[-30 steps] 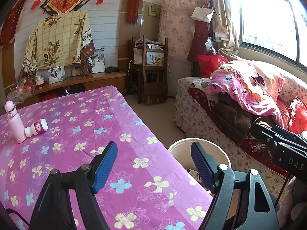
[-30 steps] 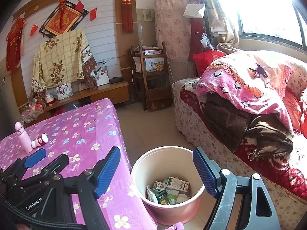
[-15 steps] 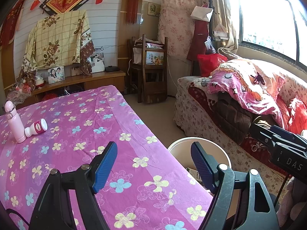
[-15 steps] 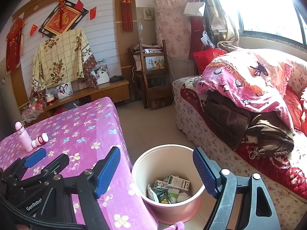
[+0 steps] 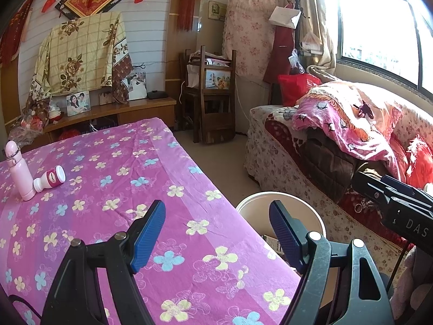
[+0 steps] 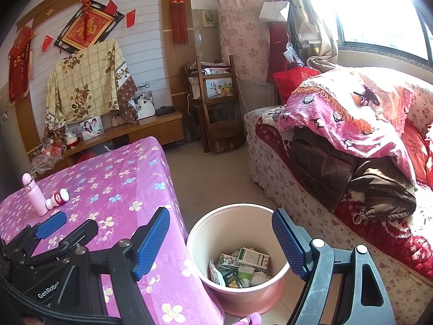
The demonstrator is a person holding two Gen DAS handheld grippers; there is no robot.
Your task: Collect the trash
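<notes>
A pink bin (image 6: 259,215) stands on the floor beside the table, holding several cartons and wrappers (image 6: 243,268). My right gripper (image 6: 220,241) hovers open over it with nothing between its blue pads. My left gripper (image 5: 216,230) is open and empty above the table's near right corner; the bin's rim (image 5: 281,195) shows between its fingers. The table wears a pink flowered cloth (image 5: 108,189). A pink bottle (image 5: 19,170) stands at its far left with a small white-and-pink bottle (image 5: 50,180) lying against it. The left gripper also shows at the right wrist view's lower left (image 6: 67,233).
A sofa (image 6: 324,189) piled with blankets and a brown jacket runs along the right under the window. A wooden chair (image 6: 216,108) and a low cabinet with photos (image 6: 130,132) stand against the far wall. Bare floor lies between table and sofa.
</notes>
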